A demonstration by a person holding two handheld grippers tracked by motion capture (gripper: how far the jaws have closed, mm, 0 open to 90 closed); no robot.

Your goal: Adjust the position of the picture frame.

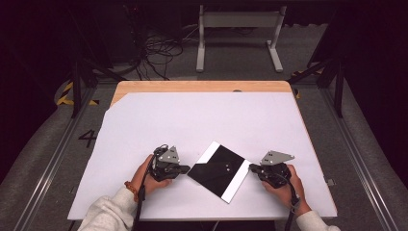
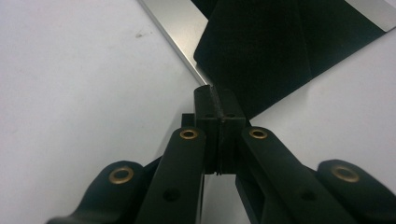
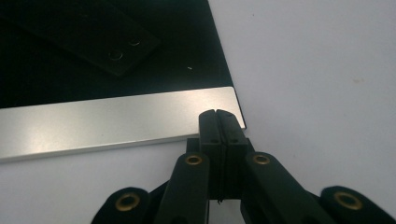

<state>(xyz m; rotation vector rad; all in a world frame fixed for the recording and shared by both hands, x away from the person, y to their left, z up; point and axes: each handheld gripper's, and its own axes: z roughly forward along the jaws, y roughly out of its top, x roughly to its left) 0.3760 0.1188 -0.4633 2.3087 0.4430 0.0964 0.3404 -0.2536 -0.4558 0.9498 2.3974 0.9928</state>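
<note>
Jaws closed beside black folder [image 1: 219, 169] on white table [image 1: 192, 120].

Dark room; grey floor [image 1: 43, 159]; white-covered wooden table [image 1: 202, 86]; white frame [image 1: 238, 21], cables [image 1: 159, 50] behind.

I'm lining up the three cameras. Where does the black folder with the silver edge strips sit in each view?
High view: the black folder lies lower centre on the white table cover, turned like a diamond, between both tongs.
Left gripper view: top right, one corner just past the shut jaws.
Right gripper view: upper left.
Shared landmark: the silver strip, also seen from above.
</note>
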